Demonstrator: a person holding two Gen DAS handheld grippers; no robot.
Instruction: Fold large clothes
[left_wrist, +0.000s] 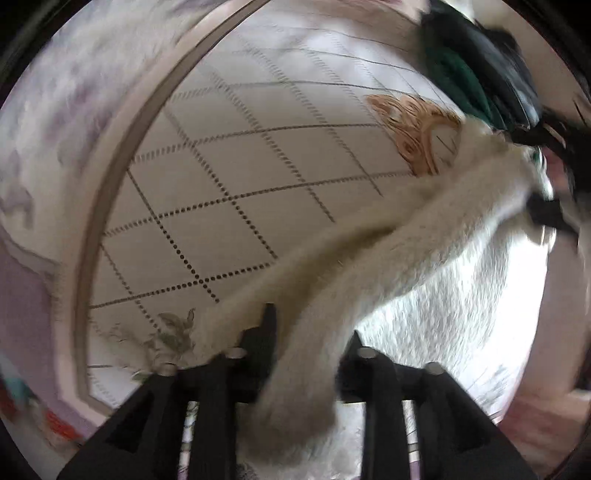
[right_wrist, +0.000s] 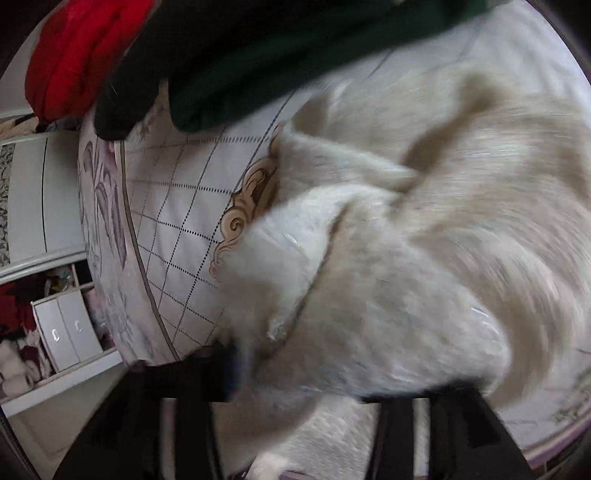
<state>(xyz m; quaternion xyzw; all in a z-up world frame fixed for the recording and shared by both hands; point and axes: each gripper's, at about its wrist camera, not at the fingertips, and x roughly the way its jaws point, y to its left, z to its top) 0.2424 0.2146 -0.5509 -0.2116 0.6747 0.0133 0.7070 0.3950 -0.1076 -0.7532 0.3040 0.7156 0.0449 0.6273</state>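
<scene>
One fluffy cream garment (left_wrist: 417, 254) fills much of both views, lying on a bed (left_wrist: 229, 155) with a quilted white cover marked by dotted grid lines. In the left wrist view a long band of it, perhaps a sleeve, runs diagonally from the bottom centre up to the right edge, its long axis rising toward the upper right; the rest of the cloth spreads below that band at lower right. The left gripper (left_wrist: 308, 332) is clamped on the lower end of this band, cloth bulging out between the two black fingers and drooping below them. At the far upper-right end of the band the other tool shows as a blurred dark shape. In the right wrist view the garment (right_wrist: 406, 266) bunches across the centre and right, its folds sweeping toward the upper right. The right gripper (right_wrist: 295, 373) sits under the fabric at the bottom of the frame, cloth between its fingers; it appears to grip the garment. Dark green cloth (right_wrist: 295, 55) and something red (right_wrist: 77, 55) lie at the top left.
</scene>
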